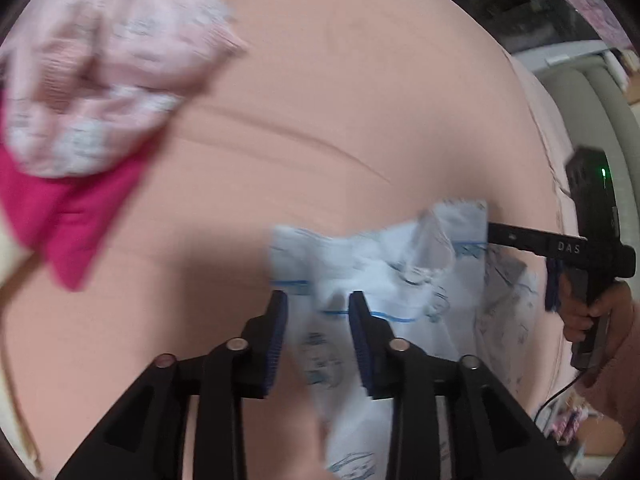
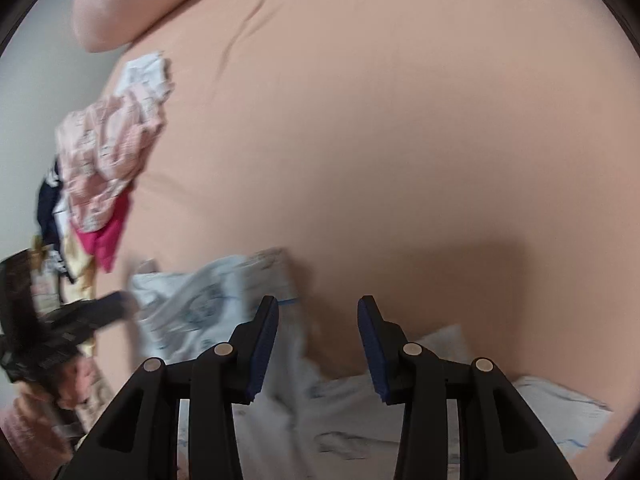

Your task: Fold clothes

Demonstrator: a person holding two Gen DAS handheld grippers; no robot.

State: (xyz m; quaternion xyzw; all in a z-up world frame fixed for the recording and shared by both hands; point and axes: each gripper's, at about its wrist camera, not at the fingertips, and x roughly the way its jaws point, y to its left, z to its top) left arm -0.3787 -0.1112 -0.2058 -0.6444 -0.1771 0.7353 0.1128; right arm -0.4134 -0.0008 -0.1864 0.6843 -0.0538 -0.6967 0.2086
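Observation:
A white garment with blue line print (image 1: 384, 264) lies rumpled on the peach bed sheet (image 1: 360, 80). My left gripper (image 1: 318, 320) is open above it, with cloth showing in the gap between the blue pads. At the garment's right edge my right gripper (image 1: 520, 256) reaches in, held by a hand (image 1: 592, 316). In the right wrist view the right gripper (image 2: 318, 324) is open over the same garment (image 2: 328, 408), nothing pinched between its pads. My left gripper (image 2: 100, 308) shows there as a blur at the garment's left end.
A pile of clothes, pink-and-white (image 1: 108, 68) over magenta (image 1: 80, 224), sits at the far left; it also holds dark and yellow pieces (image 2: 52, 208). A pillow (image 2: 132, 0) lies at the head. The bed edge (image 1: 556, 160) runs down the right, with furniture beyond.

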